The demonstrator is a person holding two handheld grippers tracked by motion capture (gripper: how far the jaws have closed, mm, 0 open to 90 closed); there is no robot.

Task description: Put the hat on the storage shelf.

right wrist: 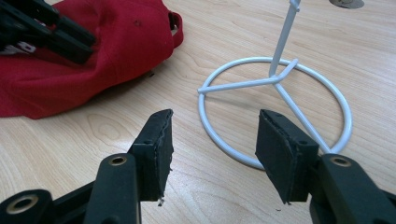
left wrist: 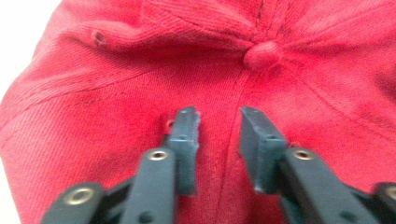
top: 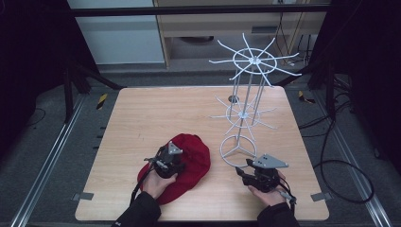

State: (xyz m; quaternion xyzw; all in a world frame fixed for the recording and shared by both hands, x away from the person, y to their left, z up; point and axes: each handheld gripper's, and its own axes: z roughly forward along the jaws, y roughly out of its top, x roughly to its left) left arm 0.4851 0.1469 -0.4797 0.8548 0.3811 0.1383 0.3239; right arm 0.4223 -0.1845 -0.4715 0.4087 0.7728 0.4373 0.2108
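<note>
A red cap [top: 195, 156] lies on the wooden table [top: 156, 113], left of a white wire rack [top: 244, 90]. My left gripper [top: 178, 163] sits on the cap's crown. In the left gripper view its jaws [left wrist: 219, 123] stand partly apart with their tips on the red cloth [left wrist: 116, 84], just below the top button [left wrist: 263, 55]; a seam runs between them, and the cloth is not bunched. My right gripper [top: 240, 171] hovers low over the table, open and empty [right wrist: 215, 116], facing the rack's base ring [right wrist: 280, 77]. The cap [right wrist: 107, 46] and the left gripper [right wrist: 46, 32] lie to its left.
The rack has two tiers of spoke-like hooks, the upper one [top: 254, 60] high above the table's back right, the lower one [top: 242, 115] at mid height. Bare wood stretches across the back left. Dark frame posts and cables [top: 340, 165] surround the table.
</note>
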